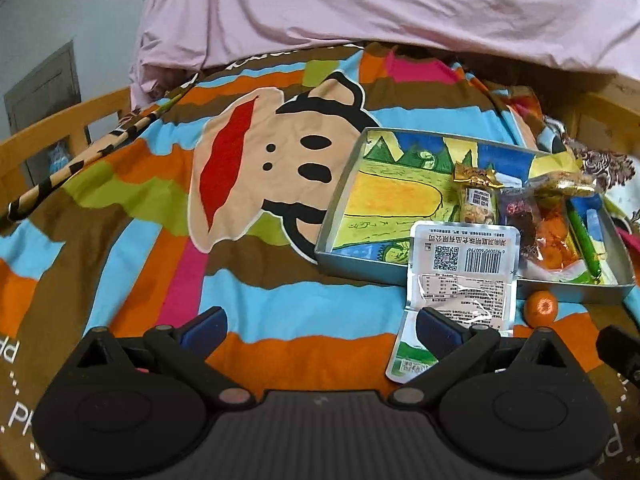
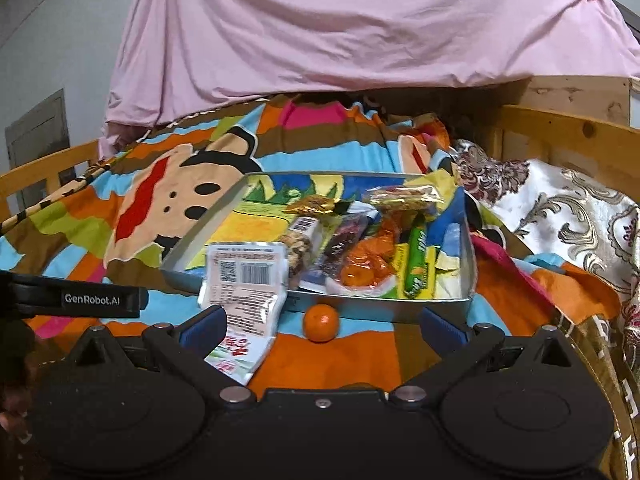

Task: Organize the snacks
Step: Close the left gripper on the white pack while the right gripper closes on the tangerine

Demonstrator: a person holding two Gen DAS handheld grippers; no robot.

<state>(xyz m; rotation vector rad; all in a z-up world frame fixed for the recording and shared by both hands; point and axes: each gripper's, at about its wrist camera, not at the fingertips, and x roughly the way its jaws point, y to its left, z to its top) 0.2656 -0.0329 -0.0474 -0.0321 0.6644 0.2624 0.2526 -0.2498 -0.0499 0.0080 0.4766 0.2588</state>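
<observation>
A metal tray (image 1: pixel 340 204) (image 2: pixel 380 306) lined with a colourful drawing sits on the cartoon bedspread. Its right half holds a nut bar (image 1: pixel 476 200) (image 2: pixel 300 248), a bag of orange sweets (image 1: pixel 552 240) (image 2: pixel 364 268) and a green stick packet (image 1: pixel 584 240) (image 2: pixel 418 264). A white snack packet (image 1: pixel 460 280) (image 2: pixel 244 280) lies barcode up, draped over the tray's front rim. A tangerine (image 1: pixel 541 308) (image 2: pixel 321 323) rests on the bedspread just before the tray. My left gripper (image 1: pixel 322 326) is open, its right finger over the packet's lower part. My right gripper (image 2: pixel 323 326) is open, with the tangerine between its fingers.
A pink sheet (image 1: pixel 360 8) hangs behind the bed. Wooden rails (image 1: pixel 60 120) (image 2: pixel 560 136) border both sides. A striped stick (image 1: pixel 80 160) lies across the left of the bedspread. Floral cloth (image 2: pixel 560 208) is bunched to the right of the tray. The left gripper's body (image 2: pixel 100 300) shows at the right wrist view's left edge.
</observation>
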